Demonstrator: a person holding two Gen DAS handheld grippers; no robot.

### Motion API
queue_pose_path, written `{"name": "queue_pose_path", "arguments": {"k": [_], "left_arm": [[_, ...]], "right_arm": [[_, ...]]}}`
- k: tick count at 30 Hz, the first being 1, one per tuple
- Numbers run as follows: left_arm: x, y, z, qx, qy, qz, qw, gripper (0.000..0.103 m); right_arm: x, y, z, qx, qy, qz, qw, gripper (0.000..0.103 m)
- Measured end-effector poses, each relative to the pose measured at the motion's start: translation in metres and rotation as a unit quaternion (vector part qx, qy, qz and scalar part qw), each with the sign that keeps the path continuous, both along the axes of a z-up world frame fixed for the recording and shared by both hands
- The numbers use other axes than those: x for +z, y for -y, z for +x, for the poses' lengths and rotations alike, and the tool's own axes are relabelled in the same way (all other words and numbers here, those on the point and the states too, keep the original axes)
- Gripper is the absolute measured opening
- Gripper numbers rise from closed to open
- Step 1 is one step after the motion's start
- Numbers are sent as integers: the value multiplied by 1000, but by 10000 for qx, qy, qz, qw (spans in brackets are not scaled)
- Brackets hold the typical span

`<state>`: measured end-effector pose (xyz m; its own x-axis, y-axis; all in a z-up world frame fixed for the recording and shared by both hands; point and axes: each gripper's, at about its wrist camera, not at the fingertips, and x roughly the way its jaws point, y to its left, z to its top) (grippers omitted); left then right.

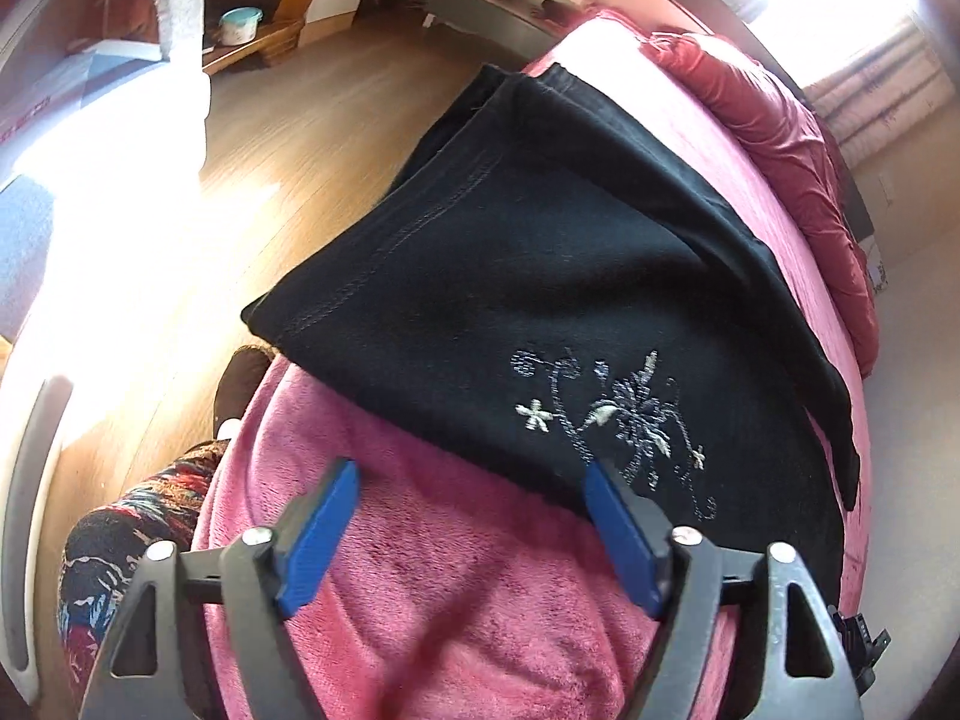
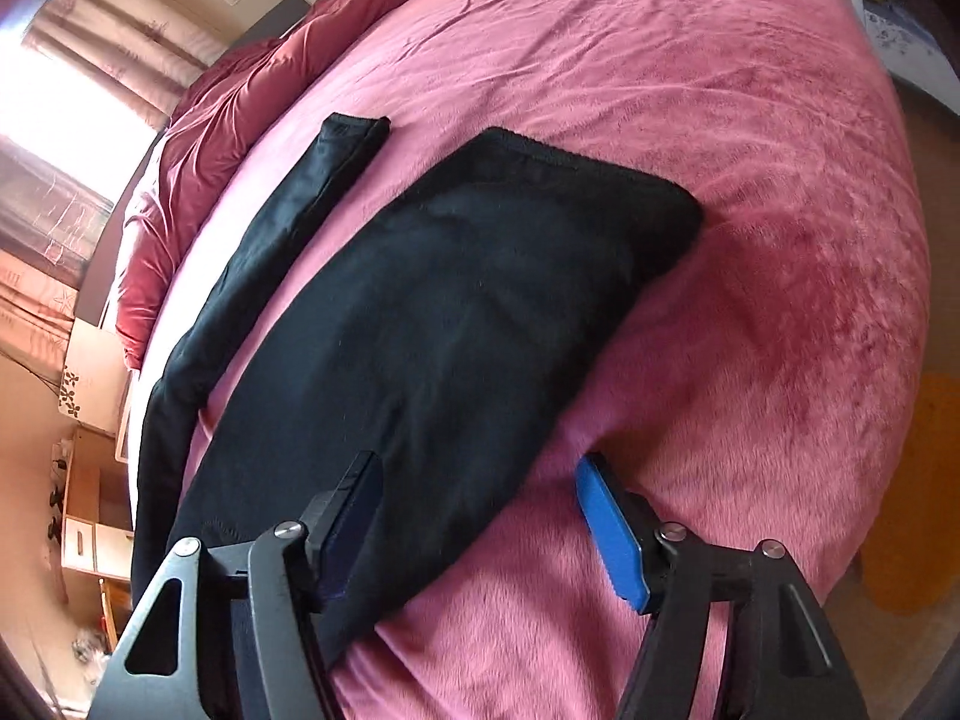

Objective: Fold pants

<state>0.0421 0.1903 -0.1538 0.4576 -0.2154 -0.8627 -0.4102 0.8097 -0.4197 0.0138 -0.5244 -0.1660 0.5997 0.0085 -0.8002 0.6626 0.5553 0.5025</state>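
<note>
Item: we list one pair of black pants [image 1: 528,276] | floral embroidery [image 1: 618,420] in pale thread | state: partly folded, flat | location: on our pink fleece bedspread [image 2: 750,150], one leg trailing aside.

Pants [image 2: 420,324] — near end behind tongs

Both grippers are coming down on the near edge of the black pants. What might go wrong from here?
1. The pants already overhang the bed's edge toward the floor; a tug may slide them off.
2. The left gripper and right gripper are open, straddling the hem; a shallow pinch may catch only the top layer.
3. One leg lies splayed apart, so a fold could come out uneven.
</note>
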Motion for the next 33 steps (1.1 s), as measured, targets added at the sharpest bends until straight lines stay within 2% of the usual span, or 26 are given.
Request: {"name": "queue_pose_path", "arguments": {"k": [3,5,6,9,10,11,13,16,20,25,27,30,33], "left_arm": [[-4,-10,2,266,42,-166,9995,68],[-6,-18,5,507,64,-297,9983,66],[-7,-22,7,607,75,-333,9976,66],[-9,-27,17,762,54,-368,9964,45],[-8,-29,20,773,26,-301,9965,26],[-7,-30,23,743,42,-268,9969,16],[1,-30,25,628,137,-81,9979,8],[20,-32,20,467,331,93,9983,7],[44,-30,-1,320,536,118,9980,7],[56,-33,-31,249,540,93,9982,7],[51,-33,-37,163,448,131,9988,7],[34,-24,-42,-35,40,195,9998,7],[25,-17,-46,-181,-204,323,9991,7]], "right_arm": [[-4,10,14,-2,-3,-121,9999,67],[-1,14,25,-9,-54,-184,9998,60],[-1,16,30,-8,-84,-205,9998,51],[0,25,39,37,-173,-221,9996,21],[0,26,34,77,-168,-202,9996,16],[2,27,35,116,-178,-213,9995,15],[11,25,38,239,-253,-448,9984,14],[28,28,36,320,-236,-706,9967,13],[48,32,26,375,-171,-932,9948,13],[51,39,4,317,-322,-1034,9936,13],[47,42,-5,304,-408,-1005,9936,13],[36,45,-15,242,-638,-1037,9923,13],[21,48,-24,141,-818,-934,9922,13]]}}
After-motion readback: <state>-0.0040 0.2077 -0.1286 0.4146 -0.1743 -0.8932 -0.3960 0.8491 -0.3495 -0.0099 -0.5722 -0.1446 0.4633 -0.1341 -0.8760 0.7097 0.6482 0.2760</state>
